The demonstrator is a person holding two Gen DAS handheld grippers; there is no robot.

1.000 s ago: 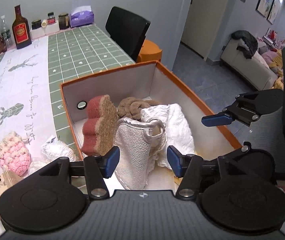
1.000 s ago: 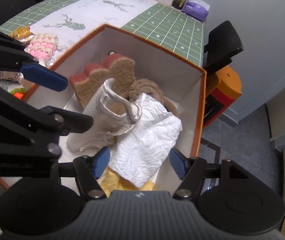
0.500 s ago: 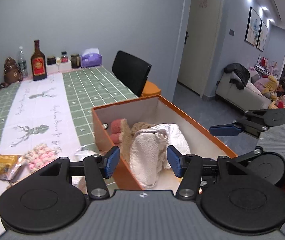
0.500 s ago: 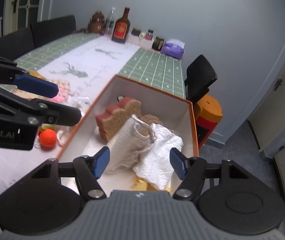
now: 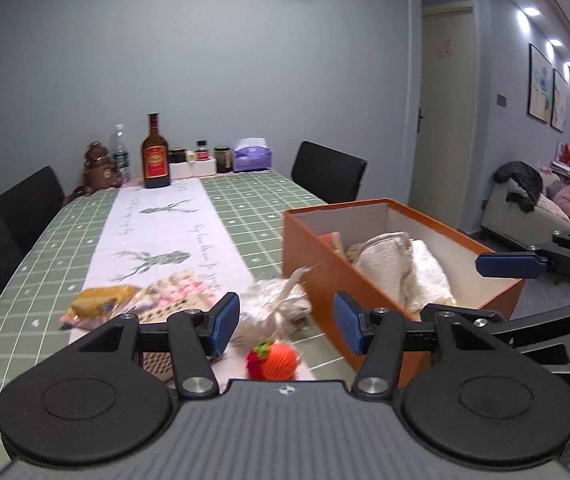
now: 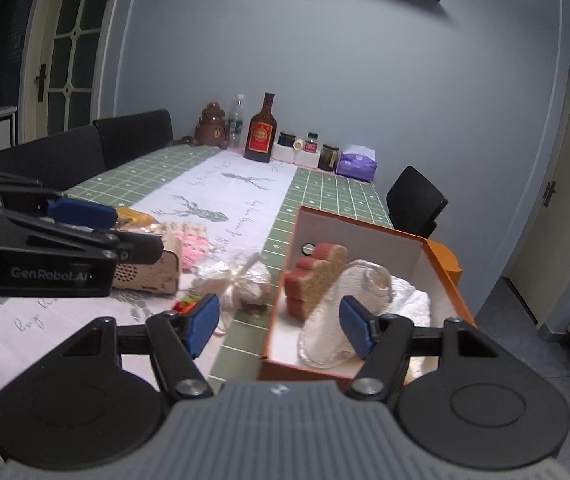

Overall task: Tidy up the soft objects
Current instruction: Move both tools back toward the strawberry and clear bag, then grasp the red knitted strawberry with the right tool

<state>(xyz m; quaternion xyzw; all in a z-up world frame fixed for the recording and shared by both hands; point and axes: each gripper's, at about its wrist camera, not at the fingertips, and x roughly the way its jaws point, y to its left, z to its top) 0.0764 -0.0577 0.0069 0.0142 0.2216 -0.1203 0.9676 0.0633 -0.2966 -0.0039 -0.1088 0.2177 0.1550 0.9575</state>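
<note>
**Both grippers empty above the bench, soft items split between box and bench top**

Left gripper: blue pads apart, nothing between them. It hangs over the near edge of the bench, pointing along its length. Right gripper: pads likewise apart and empty, hanging over the near corner of the orange box. Each gripper shows at the edge of the other's view, side by side.

Orange box: open-topped, white inside, standing on the right side of the bench. Inside it, a red-and-tan sponge stands upright near the left wall; a cream knitted cloth leans just beside it, touching; a white crumpled cloth lies further right against the cream one.

Still on the bench, left of the box:
- crochet strawberry, orange with a green and red top, nearest the left gripper
- clear crinkled bag tied at the neck, just beside the box's outer wall
- pink and cream knitted piece, behind a pale perforated wooden box
- yellow-orange packet, blurred, furthest left

Far end of the bench: a brown bottle with a red label, a water bottle, small jars, a purple tissue pack. Black chairs stand along both sides.
</note>
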